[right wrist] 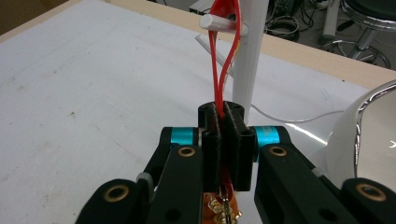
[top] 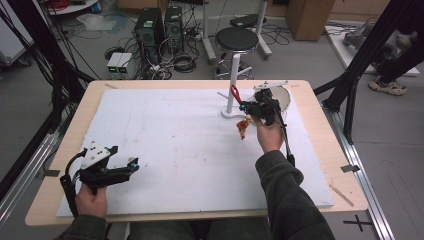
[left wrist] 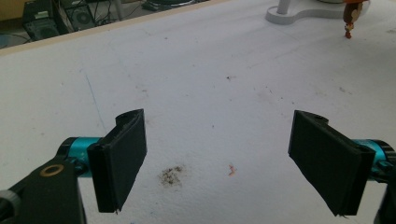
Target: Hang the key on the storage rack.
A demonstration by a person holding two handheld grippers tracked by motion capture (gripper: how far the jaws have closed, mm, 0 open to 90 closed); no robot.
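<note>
- The right gripper (top: 248, 107) was squeezed tight on a red cord (right wrist: 223, 56).
- In the right gripper view, the two black jaws pressed together with the cord between them.
- The cord made a loop. The top of the loop went over a white peg (right wrist: 219, 23).
- The peg stuck out from the side of a white stand (top: 230, 97).
- The stand stood straight up on the white mat (top: 165, 150), near the far right part of the table (top: 320, 150).
- A small orange charm (top: 243, 127) hung down from the right gripper, over the mat and just in front of the stand.
- In the right gripper view, a bit of the charm (right wrist: 223, 207) showed under the jaws.
- In the left gripper view, the charm (left wrist: 350, 18) was far off, beside the foot of the stand (left wrist: 303, 10).
- A round white dish (top: 283, 98) sat just to the right of the right gripper.
- The left gripper (top: 122, 161) was wide open with nothing in it.
- It sat low over the mat near the front left corner, far from the stand.
- Its jaws stood well apart, with bare mat (left wrist: 210, 93) between them.
- A small dark smudge (left wrist: 172, 175) marked the mat between those jaws.
- A black stool (top: 237, 40) stood on the floor past the table.
</note>
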